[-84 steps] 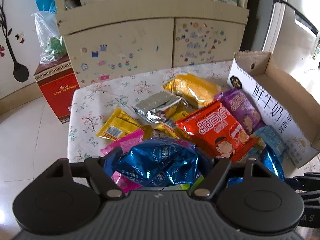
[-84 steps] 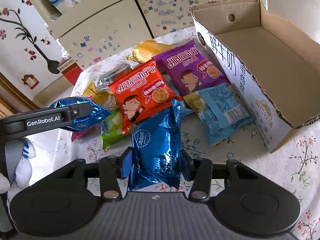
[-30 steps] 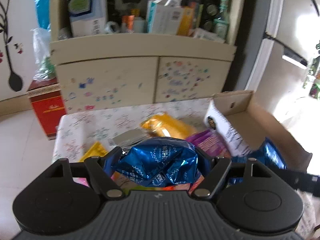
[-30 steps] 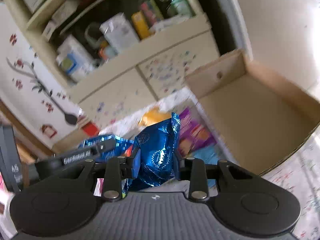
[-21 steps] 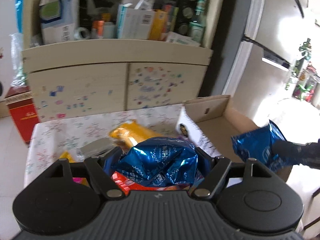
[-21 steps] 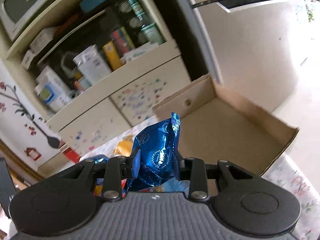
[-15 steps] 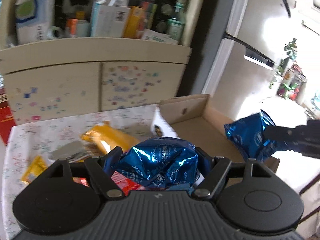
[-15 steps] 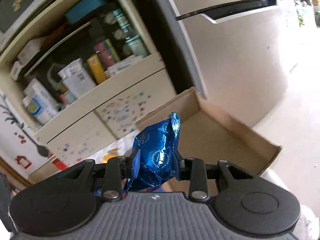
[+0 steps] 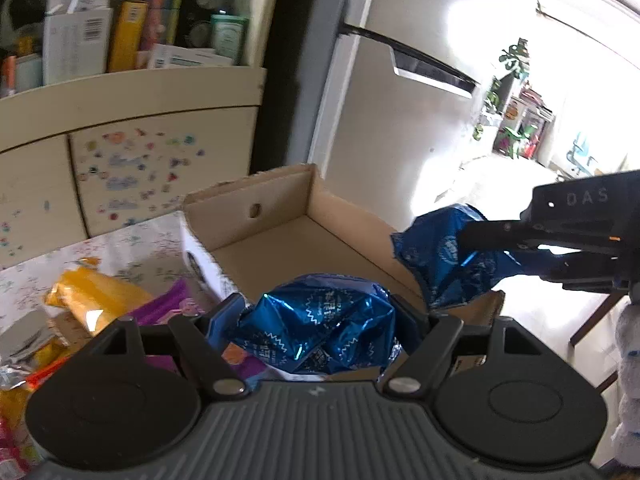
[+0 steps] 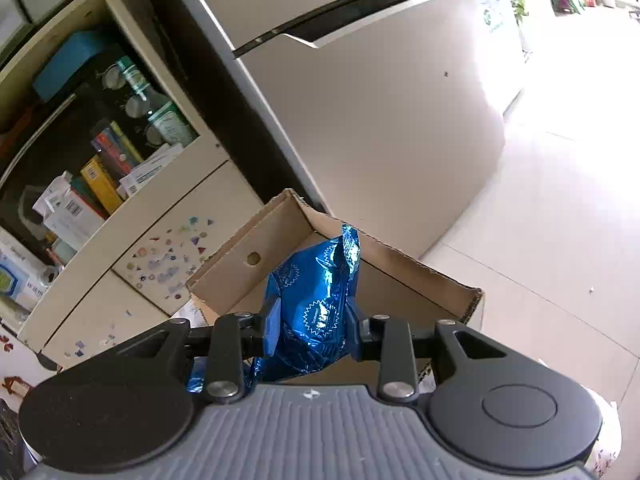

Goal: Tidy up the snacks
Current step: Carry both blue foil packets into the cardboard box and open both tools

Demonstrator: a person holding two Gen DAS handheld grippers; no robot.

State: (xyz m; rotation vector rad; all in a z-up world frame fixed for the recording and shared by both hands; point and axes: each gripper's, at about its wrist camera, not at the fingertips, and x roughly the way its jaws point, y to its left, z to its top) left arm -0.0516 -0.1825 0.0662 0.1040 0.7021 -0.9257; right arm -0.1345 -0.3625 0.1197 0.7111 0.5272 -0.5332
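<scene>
1. Above the cardboard box (image 9: pixel 280 216) on the worktop (image 9: pixel 132 248), the left gripper (image 9: pixel 320 320) held a crumpled blue snack bag (image 9: pixel 316 332) between its jaws.
2. The right gripper (image 10: pixel 312 320) had its jaws closed narrow on a second blue snack bag (image 10: pixel 316 296), which stood upright over the box.
3. On the worktop beside the box lay an orange packet (image 9: pixel 92 292) and a purple packet (image 9: pixel 172 304).
4. A cupboard (image 9: pixel 120 148) stood behind.

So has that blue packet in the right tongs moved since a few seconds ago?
Yes. The blue packet has been carried from above the table's snack pile to above the cardboard box, clamped in the right tongs.
</scene>
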